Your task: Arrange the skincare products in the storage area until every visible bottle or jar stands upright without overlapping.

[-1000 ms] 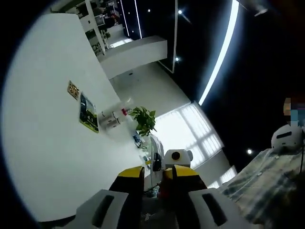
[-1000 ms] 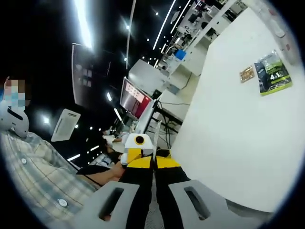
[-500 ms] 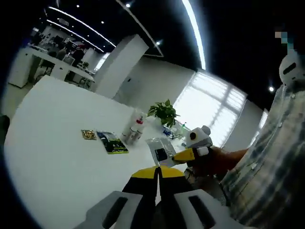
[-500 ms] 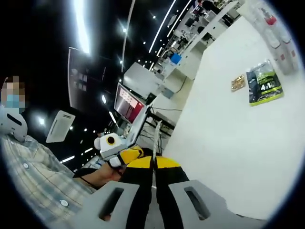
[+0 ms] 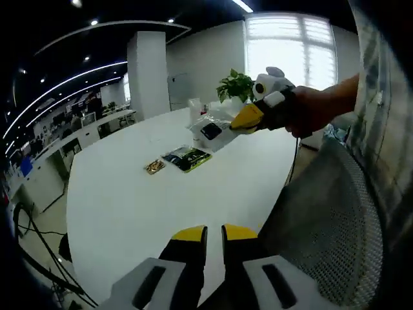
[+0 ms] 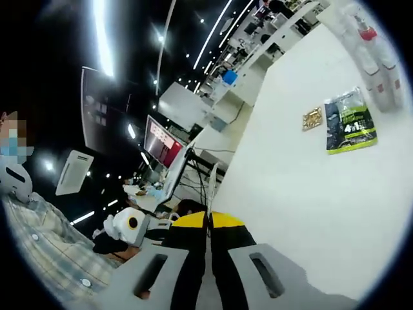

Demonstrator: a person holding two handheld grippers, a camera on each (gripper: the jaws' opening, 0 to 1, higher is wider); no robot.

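Since the earlier frames the left gripper view has been swung round and levelled, so that the white table (image 5: 142, 187) is now seen lying flat ahead, and the right gripper (image 5: 248, 117), formerly beside the left jaws, is now seen held out over the table's far side in a hand (image 5: 310, 110). In the right gripper view the left gripper (image 6: 129, 226) has dropped lower and further left than before.

In the left gripper view, the left gripper (image 5: 214, 234) is seen with a narrow gap between its yellow-tipped jaws and nothing between them. A clear pouch with a dark item (image 5: 210, 131) is pinched at the tip of the right gripper. On the table beyond, a green-and-black sachet (image 5: 187, 157) lies flat, with a small gold packet (image 5: 154, 166) just beside it. White bottles (image 5: 195, 111) stand upright further back, near a potted plant (image 5: 236, 84). A mesh chair back (image 5: 329, 232) is seen at the right, close to the camera.

In the right gripper view, the right gripper (image 6: 208, 223) is seen with its jaws pressed together on a thin clear sheet edge (image 6: 211, 184). The sachet (image 6: 348, 126) and gold packet (image 6: 313, 118) lie on the table (image 6: 310, 206), and the bottles (image 6: 371, 51) stand at the upper right. A monitor (image 6: 161, 145) is seen beyond the table edge.
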